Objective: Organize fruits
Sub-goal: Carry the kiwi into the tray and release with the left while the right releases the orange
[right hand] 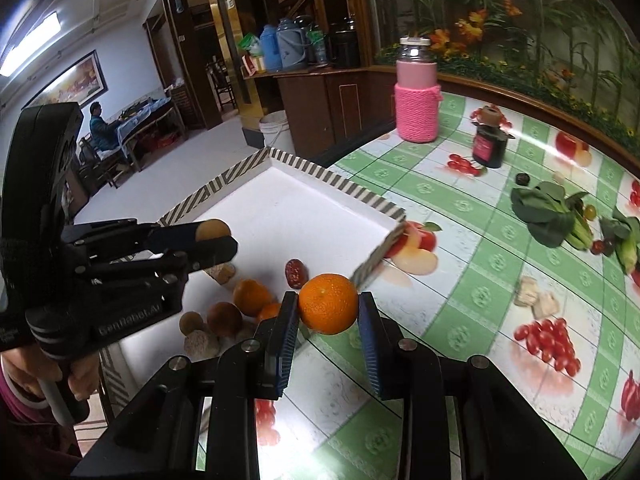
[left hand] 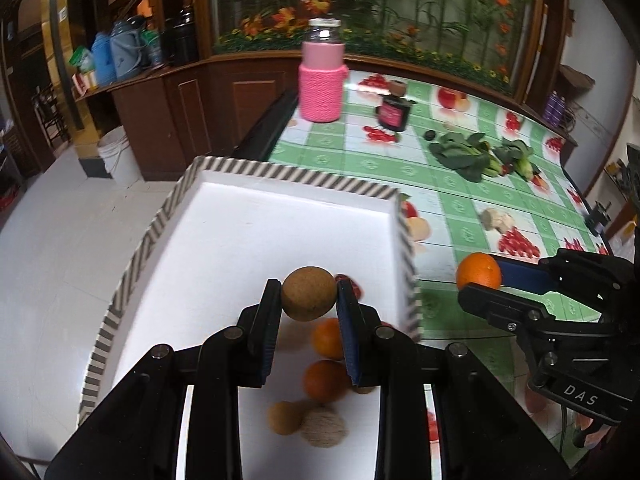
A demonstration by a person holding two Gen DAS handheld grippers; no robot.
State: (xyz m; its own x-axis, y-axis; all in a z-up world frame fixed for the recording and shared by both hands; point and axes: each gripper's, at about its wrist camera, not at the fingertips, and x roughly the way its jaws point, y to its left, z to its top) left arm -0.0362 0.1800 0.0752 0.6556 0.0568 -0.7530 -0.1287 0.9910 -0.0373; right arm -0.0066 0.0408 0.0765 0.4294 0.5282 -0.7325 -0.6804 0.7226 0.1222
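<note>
brown round fruit (left hand: 308, 294) pinched in left gripper (left hand: 308, 300) jaws above the white striped-rim tray (left hand: 256, 178), orange (right hand: 328, 303) pinched in right gripper (right hand: 328, 312) jaws just right of its near corner.

Tray (left hand: 224, 216) far half bare; fruit pile (left hand: 320, 384) crowds near end
</note>
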